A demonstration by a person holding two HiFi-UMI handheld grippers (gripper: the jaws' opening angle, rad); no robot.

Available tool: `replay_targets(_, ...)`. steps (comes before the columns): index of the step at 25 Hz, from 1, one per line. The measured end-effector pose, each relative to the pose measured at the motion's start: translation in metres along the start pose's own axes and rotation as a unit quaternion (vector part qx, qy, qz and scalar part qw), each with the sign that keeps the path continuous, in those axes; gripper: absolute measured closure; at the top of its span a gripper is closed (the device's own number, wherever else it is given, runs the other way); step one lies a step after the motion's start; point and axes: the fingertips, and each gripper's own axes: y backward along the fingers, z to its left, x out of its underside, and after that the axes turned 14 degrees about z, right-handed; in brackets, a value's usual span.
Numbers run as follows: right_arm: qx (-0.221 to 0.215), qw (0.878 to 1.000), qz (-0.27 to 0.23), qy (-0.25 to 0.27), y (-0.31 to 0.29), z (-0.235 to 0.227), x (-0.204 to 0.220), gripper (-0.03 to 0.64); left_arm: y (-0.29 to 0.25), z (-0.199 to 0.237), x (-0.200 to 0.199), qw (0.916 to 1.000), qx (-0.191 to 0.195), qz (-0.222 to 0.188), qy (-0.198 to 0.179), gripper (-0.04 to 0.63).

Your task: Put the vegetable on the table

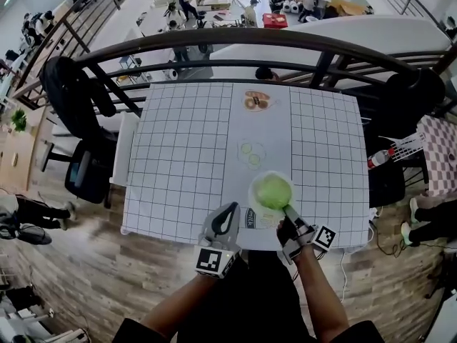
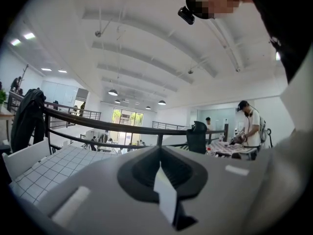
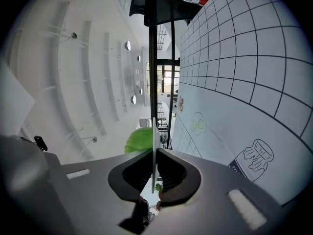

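Note:
A round green vegetable (image 1: pixel 273 191) lies on a small white plate (image 1: pixel 252 197) held just above the near edge of the grid-patterned table (image 1: pixel 178 156). My right gripper (image 1: pixel 289 211) is shut on the plate's near rim. In the right gripper view the plate (image 3: pixel 154 131) shows edge-on between the jaws of the right gripper (image 3: pixel 154 153), with the vegetable (image 3: pixel 138 140) to its left and the table (image 3: pixel 244 82) to its right. My left gripper (image 1: pixel 230 209) hovers at the table's front edge, left of the plate; its jaws meet with nothing between them, as the left gripper (image 2: pixel 160 153) shows in its own view.
The cloth carries printed pictures: cucumber slices (image 1: pixel 251 152), a jar (image 1: pixel 251 218) and a far picture (image 1: pixel 255 101). A dark railing (image 1: pixel 235 41) curves behind the table. A chair with a black jacket (image 1: pixel 71 91) stands left, a red-capped bottle (image 1: pixel 380 157) right.

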Motion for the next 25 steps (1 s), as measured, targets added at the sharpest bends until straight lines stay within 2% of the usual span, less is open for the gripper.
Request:
replay_targets(12, 0.005, 1.000, 0.027, -0.016, -0.041, -0.034, -0.039, 0.597, -0.042, 0.020, -0.002, 0.9999, -0.007, 0.012, 0.007, 0.586)
replay_targets(19, 0.018, 0.999, 0.038, -0.019, -0.056, -0.065, -0.068, 0.595, -0.051, 0.032, -0.004, 0.9994, -0.020, 0.026, 0.011, 0.586)
replay_targets(25, 0.040, 0.998, 0.042, -0.021, -0.061, -0.097, -0.071, 0.598, -0.051, 0.036, -0.011, 0.9993, -0.022, 0.027, 0.010, 0.586)
